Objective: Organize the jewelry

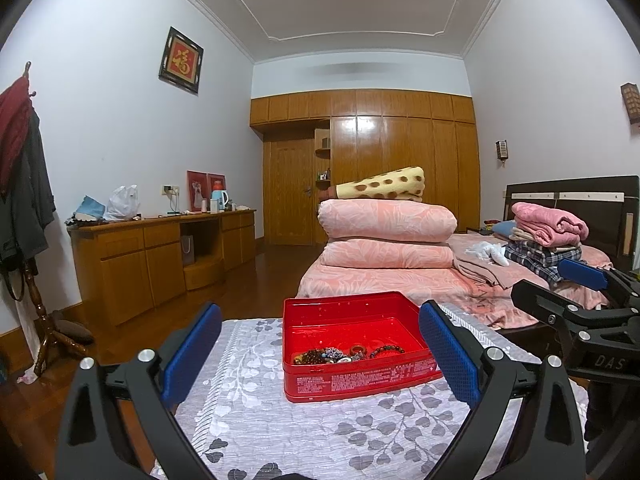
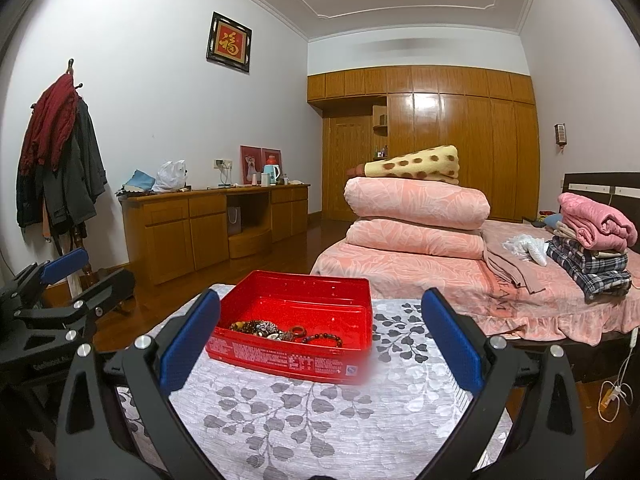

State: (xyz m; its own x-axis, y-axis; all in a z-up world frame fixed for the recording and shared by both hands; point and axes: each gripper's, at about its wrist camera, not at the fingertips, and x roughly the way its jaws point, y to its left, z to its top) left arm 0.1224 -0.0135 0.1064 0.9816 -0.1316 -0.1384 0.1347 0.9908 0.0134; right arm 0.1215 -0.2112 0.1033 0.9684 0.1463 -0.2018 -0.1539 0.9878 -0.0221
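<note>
Pink bedding covers the bed (image 2: 460, 276), with two folded quilts (image 2: 416, 220) stacked on it behind the work surface. Nearer the cameras, a table under a grey leaf-patterned cloth (image 2: 320, 412) carries an open red tin box (image 1: 352, 344). Inside the box, against its near wall, lies the jewelry (image 1: 344, 354): a cluster of bead bracelets and rings. Left gripper (image 1: 320, 356): jaws spread wide, empty, flanking the box in its own view. Right gripper (image 2: 320, 344): jaws spread wide, empty, aimed at the box.
</note>
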